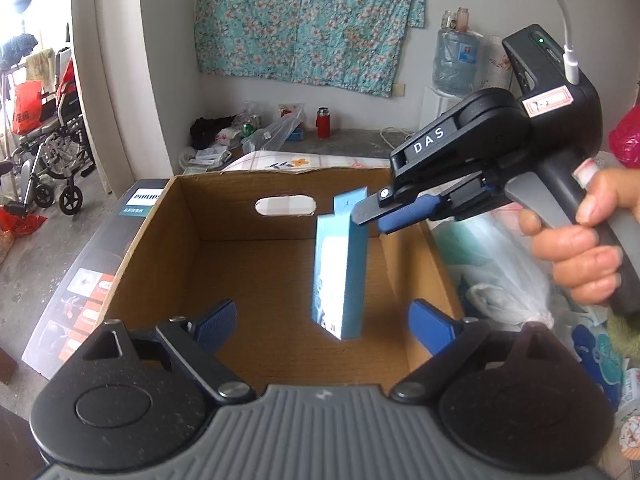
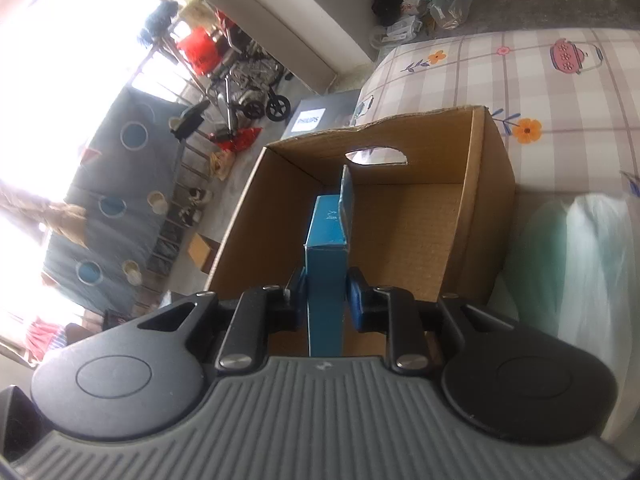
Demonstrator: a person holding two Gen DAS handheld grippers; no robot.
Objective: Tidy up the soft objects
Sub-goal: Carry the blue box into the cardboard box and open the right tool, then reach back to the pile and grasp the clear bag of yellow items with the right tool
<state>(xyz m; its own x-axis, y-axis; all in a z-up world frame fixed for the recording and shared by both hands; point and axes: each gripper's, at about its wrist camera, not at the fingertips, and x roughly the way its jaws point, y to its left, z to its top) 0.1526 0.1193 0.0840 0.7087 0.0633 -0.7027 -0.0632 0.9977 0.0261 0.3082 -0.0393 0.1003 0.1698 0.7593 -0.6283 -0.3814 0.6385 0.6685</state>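
Right tool (image 2: 323,294) clamped on blue carton (image 1: 340,268), dangling over empty cardboard box (image 1: 160,248). Left tool (image 1: 322,320) agape, idle. Lower near floor before unclamping; avoid tipping.

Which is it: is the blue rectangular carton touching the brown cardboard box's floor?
Apart. The left wrist view shows the blue carton hanging from the right gripper, above the floor.

Left wrist view angled down into the cardboard box (image 1: 276,276) from its near edge, right wrist view rolled sideways, close over another edge, box interior and blue carton (image 2: 326,240) shared by both
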